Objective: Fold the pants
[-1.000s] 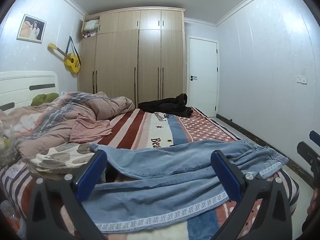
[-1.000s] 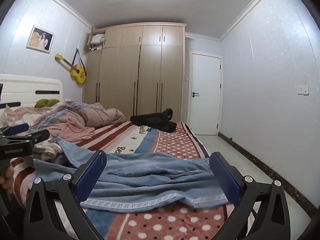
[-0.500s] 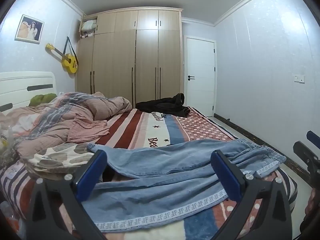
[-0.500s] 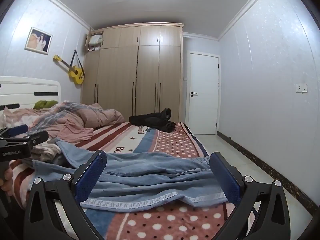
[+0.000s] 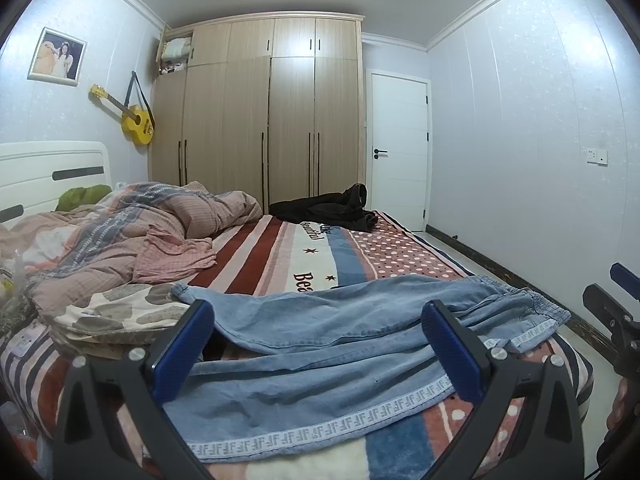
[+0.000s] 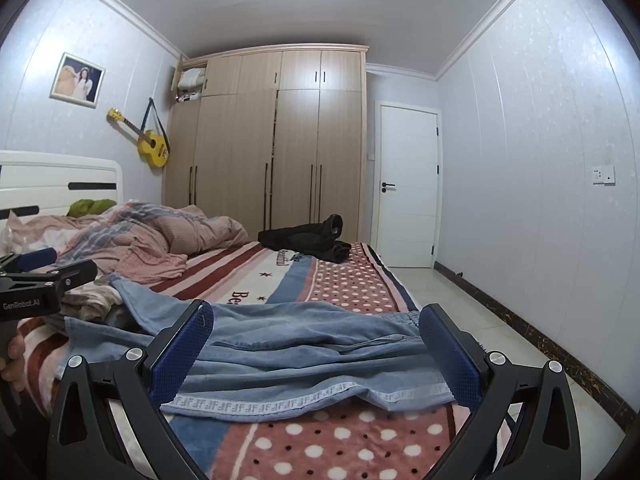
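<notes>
1. The light-blue denim pants lie crumpled across the near edge of the bed, waistband toward its right near corner and legs running toward the left, one leg end climbing onto the patterned pillow.
2. Your left tongs and right tongs are both spread wide, holding nothing, and hover just short of the cloth.
3. Expect soft, limp denim with a little weight: it will likely drape and drag on the fleecy blanket, not slide. The ribbed elastic waistband and the logo-taped side seam look like the firmest places to pinch; take the waistband corner with the right and a leg hem with the left.
4. Against the frames from a second ago, the pants lie the same; both cameras have only drifted slightly, and neither pair of tongs has narrowed.
</notes>
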Demonstrator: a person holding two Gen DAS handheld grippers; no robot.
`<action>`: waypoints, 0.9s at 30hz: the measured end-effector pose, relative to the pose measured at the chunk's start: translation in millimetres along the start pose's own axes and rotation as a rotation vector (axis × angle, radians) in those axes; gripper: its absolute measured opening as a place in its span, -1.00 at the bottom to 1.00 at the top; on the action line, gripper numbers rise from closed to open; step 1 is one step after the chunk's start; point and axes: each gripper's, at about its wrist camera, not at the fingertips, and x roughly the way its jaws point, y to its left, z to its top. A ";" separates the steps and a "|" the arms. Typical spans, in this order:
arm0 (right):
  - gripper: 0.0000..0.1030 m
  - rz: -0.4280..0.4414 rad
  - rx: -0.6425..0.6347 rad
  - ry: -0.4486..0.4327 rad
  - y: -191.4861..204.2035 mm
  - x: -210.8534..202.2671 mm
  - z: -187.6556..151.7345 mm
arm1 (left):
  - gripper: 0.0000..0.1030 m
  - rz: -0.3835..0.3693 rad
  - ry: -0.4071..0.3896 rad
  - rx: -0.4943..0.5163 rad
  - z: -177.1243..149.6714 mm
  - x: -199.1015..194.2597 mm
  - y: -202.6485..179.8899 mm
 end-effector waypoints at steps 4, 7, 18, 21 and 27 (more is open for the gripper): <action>0.99 0.000 0.000 0.000 0.7 -0.8 -0.7 | 0.99 -0.001 0.003 -0.001 -1.2 1.8 -0.3; 0.99 0.000 0.002 0.000 0.4 -0.6 -0.6 | 0.99 0.000 0.003 0.000 -1.1 1.6 -0.6; 0.99 0.000 0.004 -0.001 1.0 -1.4 -0.5 | 0.99 -0.007 0.000 0.001 -2.4 2.4 -4.3; 0.99 0.000 0.005 -0.001 0.3 -1.2 -0.2 | 0.99 -0.008 0.000 -0.001 -1.8 2.0 -3.8; 0.99 0.001 0.006 -0.001 -0.4 -1.4 -0.2 | 0.99 -0.013 -0.003 0.000 -0.2 0.4 -3.8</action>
